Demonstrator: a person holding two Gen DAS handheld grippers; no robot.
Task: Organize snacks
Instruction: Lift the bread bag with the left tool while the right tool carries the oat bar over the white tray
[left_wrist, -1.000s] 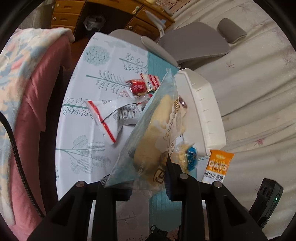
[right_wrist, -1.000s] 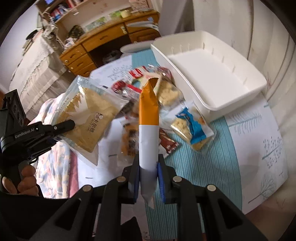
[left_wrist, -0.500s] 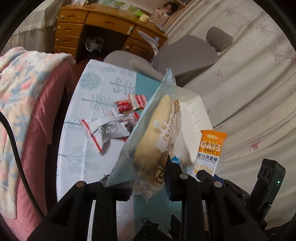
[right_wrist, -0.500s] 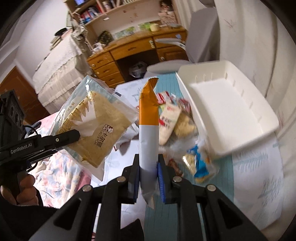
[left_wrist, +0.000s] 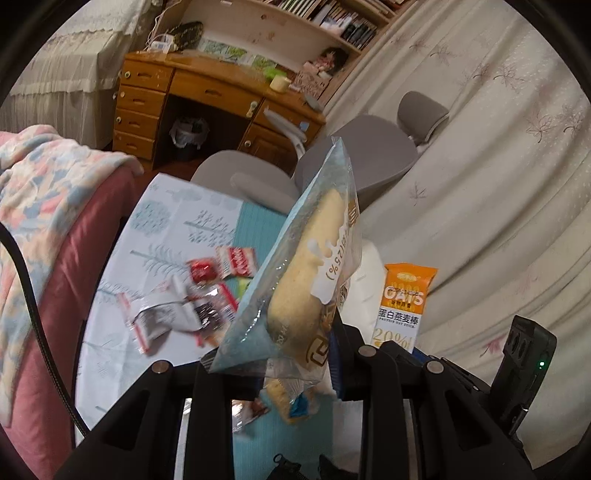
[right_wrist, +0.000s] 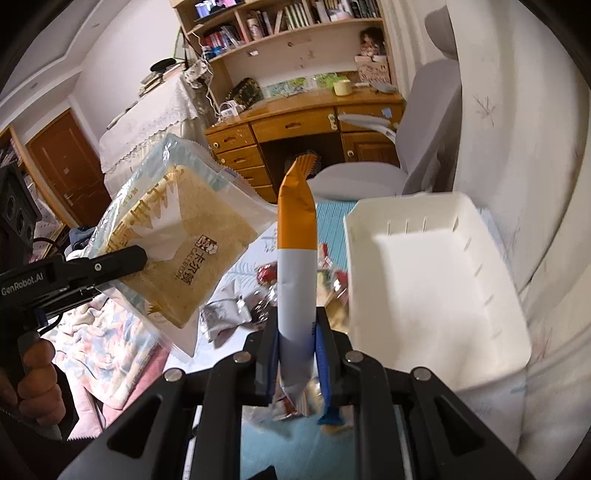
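Observation:
My left gripper (left_wrist: 273, 354) is shut on a clear bag of bread (left_wrist: 310, 273) and holds it well above the table; the bag also shows in the right wrist view (right_wrist: 184, 254). My right gripper (right_wrist: 295, 332) is shut on an orange and white oat bar (right_wrist: 297, 266), upright, also visible in the left wrist view (left_wrist: 404, 302). The empty white bin (right_wrist: 491, 332) sits on the table to the right of the bar. Several loose snack packets (left_wrist: 207, 295) lie on the tablecloth below, left of the bin.
A patterned tablecloth (left_wrist: 166, 236) covers the table. A grey office chair (left_wrist: 354, 162) stands beyond its far end, a wooden desk (left_wrist: 207, 96) behind it. A pink blanket (left_wrist: 44, 206) lies to the left, a curtain (left_wrist: 498, 184) to the right.
Both grippers have risen and tilted upward with their snacks still held. The table and bin have dropped lower in view and the room behind shows more.

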